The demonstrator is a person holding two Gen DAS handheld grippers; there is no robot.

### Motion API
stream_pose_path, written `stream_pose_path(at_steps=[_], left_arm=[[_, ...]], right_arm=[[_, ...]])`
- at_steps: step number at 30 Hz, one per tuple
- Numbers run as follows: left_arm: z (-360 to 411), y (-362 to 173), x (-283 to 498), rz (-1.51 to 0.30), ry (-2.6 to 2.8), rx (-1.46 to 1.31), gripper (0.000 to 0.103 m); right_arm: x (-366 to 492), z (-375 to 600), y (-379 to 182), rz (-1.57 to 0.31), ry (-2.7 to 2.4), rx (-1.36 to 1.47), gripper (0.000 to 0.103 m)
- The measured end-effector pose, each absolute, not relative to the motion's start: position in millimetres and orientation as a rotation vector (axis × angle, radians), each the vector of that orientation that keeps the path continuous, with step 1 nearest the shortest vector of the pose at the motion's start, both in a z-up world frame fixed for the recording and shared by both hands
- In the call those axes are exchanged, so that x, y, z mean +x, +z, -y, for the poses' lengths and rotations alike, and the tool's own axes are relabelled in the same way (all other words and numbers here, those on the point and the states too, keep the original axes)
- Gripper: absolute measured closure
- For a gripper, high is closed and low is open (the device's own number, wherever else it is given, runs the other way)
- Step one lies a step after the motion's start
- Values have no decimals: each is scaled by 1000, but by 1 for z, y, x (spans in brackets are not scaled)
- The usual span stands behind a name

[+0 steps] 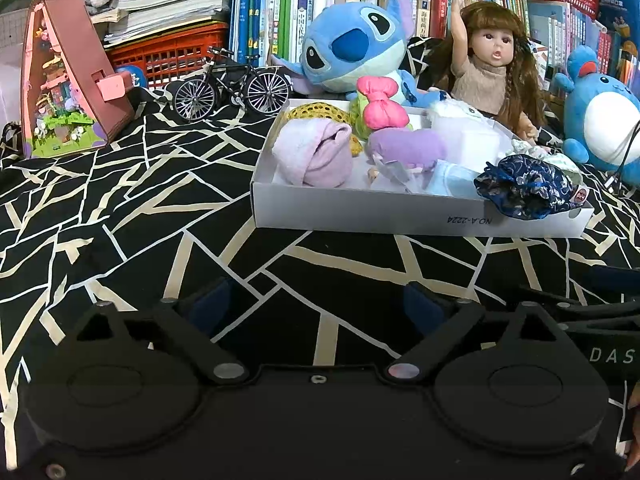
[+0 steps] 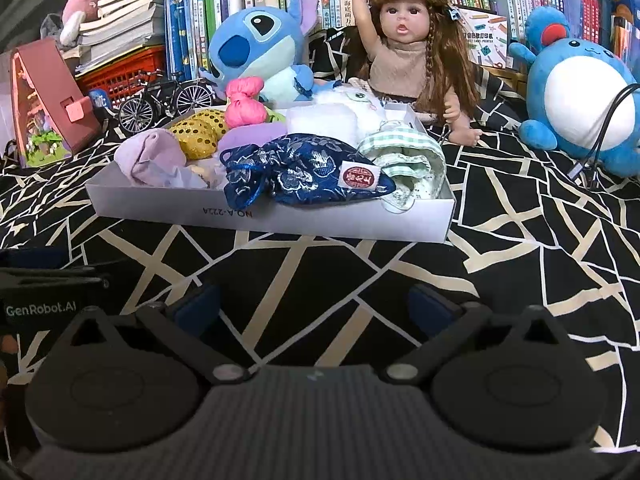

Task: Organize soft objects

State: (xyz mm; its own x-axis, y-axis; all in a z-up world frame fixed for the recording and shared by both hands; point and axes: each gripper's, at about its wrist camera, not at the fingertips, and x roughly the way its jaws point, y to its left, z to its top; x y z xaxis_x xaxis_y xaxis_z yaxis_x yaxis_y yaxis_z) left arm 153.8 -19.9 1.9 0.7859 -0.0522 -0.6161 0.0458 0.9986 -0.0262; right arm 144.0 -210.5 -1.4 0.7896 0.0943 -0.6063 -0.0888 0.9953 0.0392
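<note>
Both tongs spread wide, nothing between the jaws: left tongs (image 1: 316, 300) and right tongs (image 2: 316, 300) hover low over the black cloth with pale crack lines (image 1: 120, 216) that covers the table, short of the box. Right tongs' body shows at the right edge of the left wrist view, left tongs' body at the left edge of the right wrist view. Next out, white cardboard box (image 2: 280, 220) sits on the cloth, packed with soft objects: navy brocade pouch (image 2: 304, 172) draped over the near rim, green checked cloth (image 2: 404, 152) just beside it at the near right corner, lilac rolled towel (image 1: 312, 152) at the left end, gold sequin pillow (image 2: 196, 132) behind that, purple plush piece (image 1: 404, 144) mid-box, white fluffy toy (image 2: 344, 116) toward the back, pink fabric bow (image 2: 244, 100) at the back rim. Behind the box: blue Stitch plush (image 1: 352, 48) leaning at the back rim, long-haired doll (image 2: 404, 52) seated with one arm raised. Blue round plush (image 2: 576, 96) off to the right, well apart from the box. Model bicycle (image 1: 232, 84) and pink A-frame miniature house (image 1: 68, 76) to the left. Bookshelf (image 1: 280, 4) at the far back.
</note>
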Motion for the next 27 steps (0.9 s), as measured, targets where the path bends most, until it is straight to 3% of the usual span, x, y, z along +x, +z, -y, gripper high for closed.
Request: stream_pose_path(at_steps=[27], left_arm=[[22, -1, 157, -685, -27, 8, 0]], right_arm=[[146, 207, -2, -663, 93, -16, 0]])
